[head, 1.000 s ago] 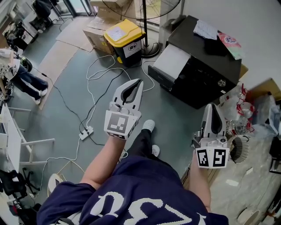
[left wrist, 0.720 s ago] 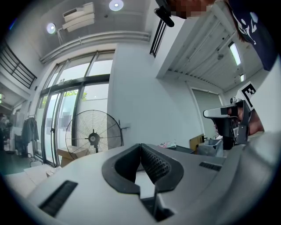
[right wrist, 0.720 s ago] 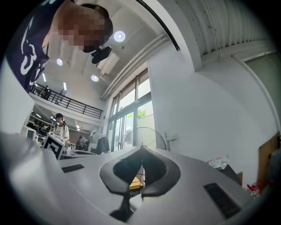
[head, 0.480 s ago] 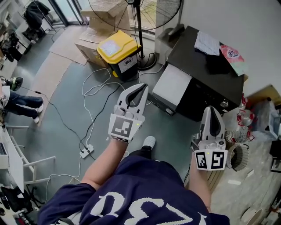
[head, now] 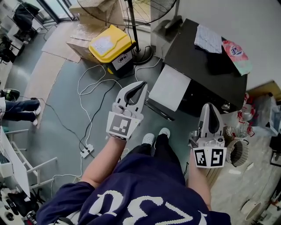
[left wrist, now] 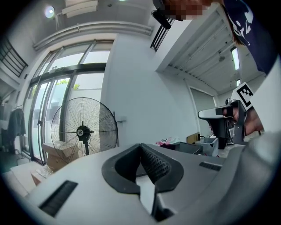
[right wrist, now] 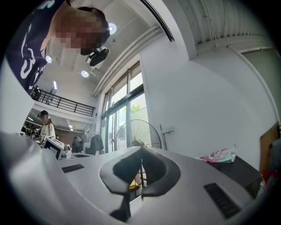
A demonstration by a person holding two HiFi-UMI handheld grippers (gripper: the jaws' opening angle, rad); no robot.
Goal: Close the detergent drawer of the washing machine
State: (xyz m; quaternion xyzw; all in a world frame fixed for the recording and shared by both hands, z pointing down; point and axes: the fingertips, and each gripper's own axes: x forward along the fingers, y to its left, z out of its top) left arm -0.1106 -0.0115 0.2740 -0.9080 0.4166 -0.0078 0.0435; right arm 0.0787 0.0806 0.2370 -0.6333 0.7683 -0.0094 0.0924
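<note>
The black washing machine (head: 206,70) stands at the upper right of the head view. A pale flat panel (head: 169,88), which looks like the pulled-out detergent drawer, juts from its front toward me. My left gripper (head: 141,83) is shut and empty, its tips just left of that panel and apart from it. My right gripper (head: 210,105) is shut and empty too, hovering off the machine's near right corner. In the left gripper view the jaws (left wrist: 141,146) meet with nothing between them. The right gripper view shows its jaws (right wrist: 141,148) closed the same way.
A yellow-lidded bin (head: 110,44), cardboard boxes (head: 94,9) and a standing fan's base (head: 142,52) sit left of the machine. White cables and a power strip (head: 86,150) trail over the floor. A cloth (head: 208,38) and pink packet (head: 237,57) lie on the machine. Bags clutter the right (head: 263,110).
The person has stepped toward the washing machine. Both shut grippers have come closer to it, the left one now beside the pale panel.
</note>
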